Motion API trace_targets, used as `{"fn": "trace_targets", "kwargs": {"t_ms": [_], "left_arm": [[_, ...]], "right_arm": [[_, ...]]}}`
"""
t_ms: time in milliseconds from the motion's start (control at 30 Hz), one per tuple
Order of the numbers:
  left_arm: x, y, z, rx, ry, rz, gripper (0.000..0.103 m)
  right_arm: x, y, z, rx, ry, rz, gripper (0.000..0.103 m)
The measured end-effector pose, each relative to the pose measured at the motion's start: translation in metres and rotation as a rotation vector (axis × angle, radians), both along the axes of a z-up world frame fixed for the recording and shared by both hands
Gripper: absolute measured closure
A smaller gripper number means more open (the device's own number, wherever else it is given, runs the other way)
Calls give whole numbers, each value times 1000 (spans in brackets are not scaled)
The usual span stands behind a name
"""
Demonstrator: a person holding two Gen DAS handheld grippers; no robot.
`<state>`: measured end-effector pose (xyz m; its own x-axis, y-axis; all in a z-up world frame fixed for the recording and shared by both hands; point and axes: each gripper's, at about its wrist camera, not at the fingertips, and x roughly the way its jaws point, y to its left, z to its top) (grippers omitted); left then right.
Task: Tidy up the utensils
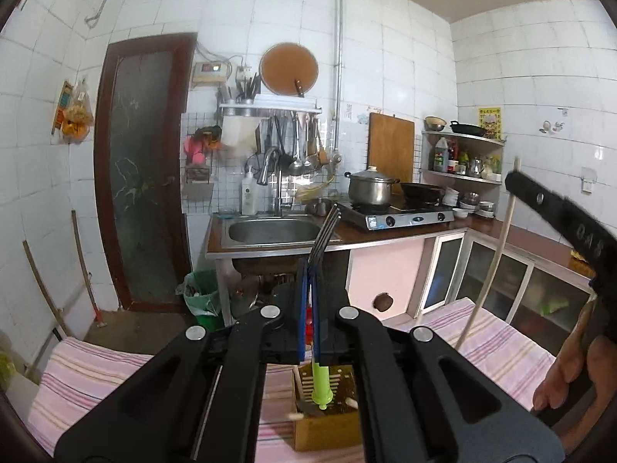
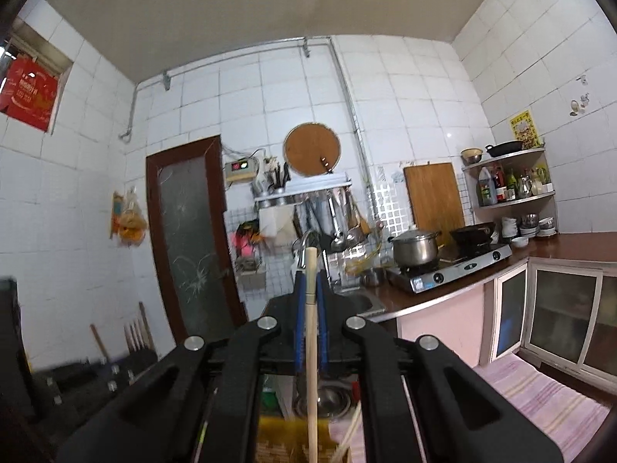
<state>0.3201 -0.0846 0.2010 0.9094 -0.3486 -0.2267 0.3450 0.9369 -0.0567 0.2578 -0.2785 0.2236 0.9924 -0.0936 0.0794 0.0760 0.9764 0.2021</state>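
I have the left gripper [image 1: 308,266] clenched on a green-handled fork [image 1: 323,231], tines up, above the wooden utensil holder [image 1: 326,420] on the striped table [image 1: 497,347]. My right gripper [image 2: 311,281] pinches a wooden chopstick [image 2: 311,347] upright, ready for slotting, I judge.

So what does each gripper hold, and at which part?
Left gripper: metal fork with green plastic handle, gripped mid-length. Right gripper: pale wooden chopstick, gripped near its upper end.
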Motion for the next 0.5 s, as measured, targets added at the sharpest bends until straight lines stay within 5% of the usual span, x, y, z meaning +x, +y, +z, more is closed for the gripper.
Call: {"fn": "trace_targets", "kwargs": {"t_ms": [500], "left_arm": [[38,-26,-77,71,39,-10,103]], "right_arm": [[54,-4,-70,-47,120,16,97]]}}
